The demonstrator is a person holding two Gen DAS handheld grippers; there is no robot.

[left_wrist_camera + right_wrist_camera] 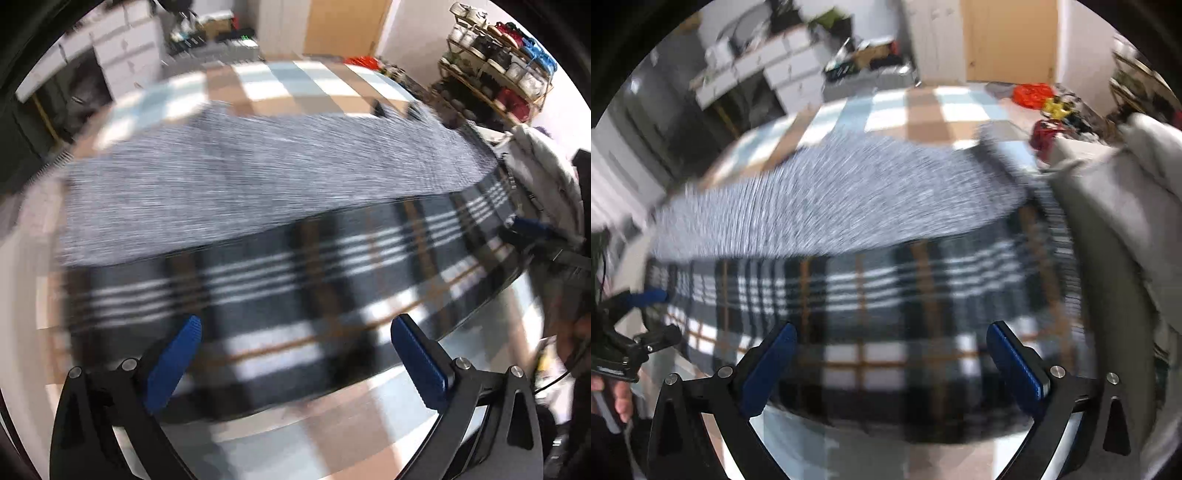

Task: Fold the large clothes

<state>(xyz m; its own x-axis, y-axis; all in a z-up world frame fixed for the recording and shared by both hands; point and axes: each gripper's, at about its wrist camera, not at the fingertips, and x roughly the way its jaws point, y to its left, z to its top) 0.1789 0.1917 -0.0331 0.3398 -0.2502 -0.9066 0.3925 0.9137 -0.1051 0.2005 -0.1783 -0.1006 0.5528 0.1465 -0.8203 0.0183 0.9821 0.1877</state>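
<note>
A large plaid garment (295, 266), dark with white and orange stripes, lies spread across the table, blurred in both views. A grey flecked side of it (240, 177) lies folded over its far half. My left gripper (295, 325) hovers open over the plaid near edge, with nothing between its blue pads. My right gripper (893, 328) also stands open above the plaid garment (886, 295), and the grey flecked part (831, 203) lies beyond it. Neither gripper touches the cloth.
A tablecloth (280, 85) checked in brown, white and pale blue covers the table. A pile of light grey clothes (1108, 206) sits at the right edge. A shelf of bags (498, 74) and white cabinets (757, 70) stand behind. A hand (617, 398) holds the left gripper.
</note>
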